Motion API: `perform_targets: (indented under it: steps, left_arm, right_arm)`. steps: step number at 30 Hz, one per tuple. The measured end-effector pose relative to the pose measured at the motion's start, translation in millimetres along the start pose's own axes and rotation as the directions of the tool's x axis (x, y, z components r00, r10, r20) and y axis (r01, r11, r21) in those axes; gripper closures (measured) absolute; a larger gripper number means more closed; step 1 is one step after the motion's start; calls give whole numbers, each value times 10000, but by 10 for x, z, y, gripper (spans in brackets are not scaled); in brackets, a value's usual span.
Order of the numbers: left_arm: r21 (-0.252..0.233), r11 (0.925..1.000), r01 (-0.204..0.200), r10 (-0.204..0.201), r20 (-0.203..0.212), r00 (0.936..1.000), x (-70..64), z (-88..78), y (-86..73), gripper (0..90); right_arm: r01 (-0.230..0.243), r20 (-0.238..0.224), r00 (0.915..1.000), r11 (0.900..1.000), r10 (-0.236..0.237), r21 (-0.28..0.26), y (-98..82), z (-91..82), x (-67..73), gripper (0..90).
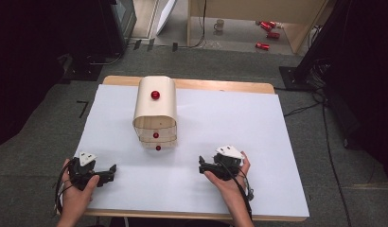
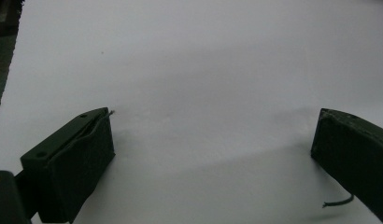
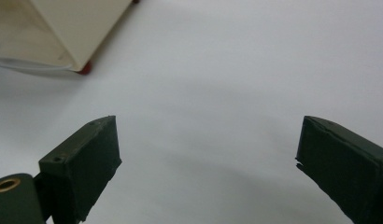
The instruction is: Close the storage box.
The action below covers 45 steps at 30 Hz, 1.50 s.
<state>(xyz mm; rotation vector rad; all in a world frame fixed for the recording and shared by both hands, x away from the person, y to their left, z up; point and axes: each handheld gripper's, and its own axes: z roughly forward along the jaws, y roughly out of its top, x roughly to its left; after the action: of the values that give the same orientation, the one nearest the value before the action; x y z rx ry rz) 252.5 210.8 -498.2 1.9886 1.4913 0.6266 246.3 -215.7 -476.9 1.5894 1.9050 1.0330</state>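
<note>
From above, the little cream cabinet (image 1: 154,113) with red knobs (image 1: 155,95) sits mid-table on the white sheet (image 1: 258,142), well ahead of both tongs. Left tongs (image 1: 111,170) rest near the front-left corner, right tongs (image 1: 201,165) front-right, nearer the cabinet. Left gripper view: jaws spread wide, nothing between, just bare sheet (image 2: 203,70). Right gripper view: jaws spread too, empty, with the cabinet's corner (image 3: 63,32) up at top left, well apart.

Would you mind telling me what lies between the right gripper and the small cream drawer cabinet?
Nothing: in the high view, bare white table cover separates the right gripper from the cabinet. The right gripper view shows likewise.
</note>
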Motion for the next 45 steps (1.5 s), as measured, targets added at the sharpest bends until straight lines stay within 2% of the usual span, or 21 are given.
perform_targets:
  steps: [1,3,4,5,6,7,8,11,19,23,26,32,35,36,37,40,41,45]
  left_arm:
    - [13,10000,-13,13,4,10000,1,-1,0,0]
    - [13,10000,-13,13,3,10000,1,-1,0,0]
    - [13,10000,-13,13,3,10000,1,-1,0,0]
    - [13,10000,-12,12,3,10000,0,-1,0,0]
    - [13,10000,-12,12,3,10000,0,-1,0,0]
    - [5,10000,-11,11,2,10000,0,0,0,0]
    - [5,10000,-11,11,2,10000,0,0,0,0]
    - [5,10000,-14,14,-1,10000,0,0,0,0]
    - [5,10000,-13,13,-4,10000,0,-1,-1,0]
    - [-2,10000,-10,10,-3,10000,-1,-1,-1,0]
    - [2,10000,-15,15,-5,10000,-1,-1,-1,0]
    - [-1,10000,-14,14,-5,10000,-1,-1,-1,0]
    - [-2,10000,-12,12,-7,10000,-1,-1,-1,0]
    - [-2,10000,-12,12,-7,10000,-1,-1,-1,0]
    - [0,10000,-12,12,-5,10000,-1,-1,-1,0]
    - [-4,10000,-13,13,-6,10000,-1,-1,-1,0]
    - [-1,10000,-9,9,-3,10000,-1,-1,-1,0]
    - [4,10000,-11,11,-2,10000,0,0,-1,0]
  right_arm:
    - [-136,199,9997,9999,137,-43,-28,-49,-109,58]
    - [-232,411,9989,9997,233,-43,-57,-97,-217,57]
    - [-232,411,9989,9997,233,-43,-57,-97,-217,57]
    - [-369,624,9974,9993,375,-95,-89,-153,-337,54]
    - [-369,624,9974,9993,375,-95,-89,-153,-337,54]
    - [-499,770,9957,9987,507,-129,-111,-200,-431,54]
    - [-499,770,9957,9987,507,-129,-111,-200,-431,54]
    - [-696,1043,9920,9974,713,-197,-155,-271,-588,54]
    - [-1262,1814,9750,9917,1285,-241,-314,-446,-1036,54]
    - [-1400,1982,9699,9899,1417,-228,-348,-494,-1133,54]
    - [-1512,2259,9626,9885,1492,-86,-403,-554,-1287,54]
    - [-1405,2477,9603,9896,1285,315,-492,-579,-1428,54]
    - [-1410,2661,9559,9890,1241,453,-556,-589,-1495,53]
    - [-1410,2661,9559,9890,1241,453,-556,-589,-1495,53]
    - [-1311,2576,9593,9904,1153,447,-567,-595,-1508,52]
    - [-1226,2679,9577,9912,1051,495,-570,-585,-1492,47]
    - [-1038,2768,9572,9931,846,552,-574,-570,-1476,44]
    - [-1066,2762,9570,9929,881,526,-580,-570,-1476,43]
